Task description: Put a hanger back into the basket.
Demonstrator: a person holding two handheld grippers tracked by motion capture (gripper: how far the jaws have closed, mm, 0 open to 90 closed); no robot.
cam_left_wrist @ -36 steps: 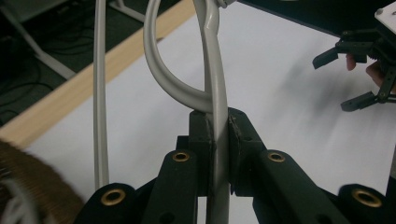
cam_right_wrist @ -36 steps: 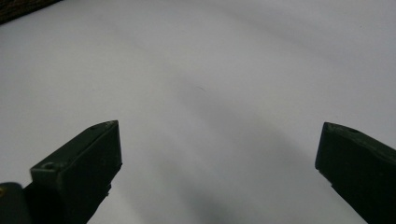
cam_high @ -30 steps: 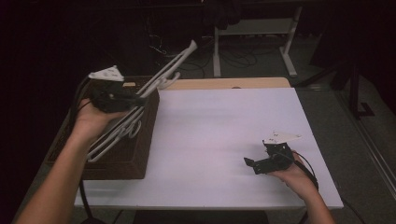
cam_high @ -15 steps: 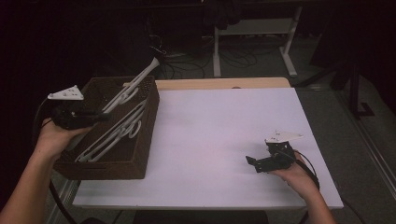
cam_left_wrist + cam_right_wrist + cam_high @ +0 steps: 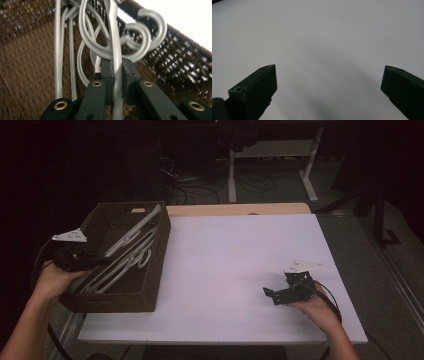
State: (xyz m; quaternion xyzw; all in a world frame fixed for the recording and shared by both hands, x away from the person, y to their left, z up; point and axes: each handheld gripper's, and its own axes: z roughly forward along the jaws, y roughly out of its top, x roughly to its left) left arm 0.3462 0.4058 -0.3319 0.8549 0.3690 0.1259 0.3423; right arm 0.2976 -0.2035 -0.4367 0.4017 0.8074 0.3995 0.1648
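A: Where is the left tool [image 5: 102,260]?
B: At the left edge of the worktop [image 5: 240,270], reaching into the basket [image 5: 150,270] from its left side. In the left gripper view its pads [image 5: 108,72] are pressed together on the bar of a hanger [image 5: 115,37].

A: And the hanger itself?
B: It lies in the basket with other white hangers [image 5: 127,257]; they run from the near left corner to the far right one. The far end of one pokes over the far rim. In the left gripper view the hooks [image 5: 147,32] curl against the woven right wall.

A: Is the held hanger touching the bottom?
B: I cannot tell.

A: The right tool [image 5: 272,296]?
B: Near right on the worktop, well apart from the basket, held low in the right hand [image 5: 317,307]. Its jaws are spread wide, with bare white worktop between them in the right gripper view.
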